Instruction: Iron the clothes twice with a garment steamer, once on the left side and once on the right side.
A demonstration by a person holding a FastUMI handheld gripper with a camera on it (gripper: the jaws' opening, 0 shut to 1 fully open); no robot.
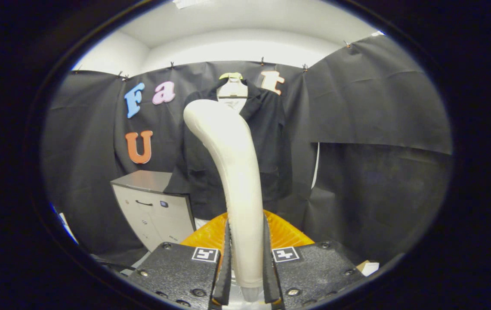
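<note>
My gripper (246, 254) is shut on the cream handle of the garment steamer (232, 163), both fingers pressing its sides. The handle rises upright from between the fingers and curves left to a rounded head at the top. An orange translucent part of the steamer (286, 230) shows just behind the fingers. Beyond the steamer, a black jacket (271, 142) hangs on a pale hanger (232, 88) against the booth wall. The steamer head stands apart from the jacket and covers its left front.
A grey drawer cabinet (152, 206) stands left of the jacket, its top under the jacket's sleeve. Black cloth walls close the booth on the left, back and right. A small pale object (368, 268) lies low on the right.
</note>
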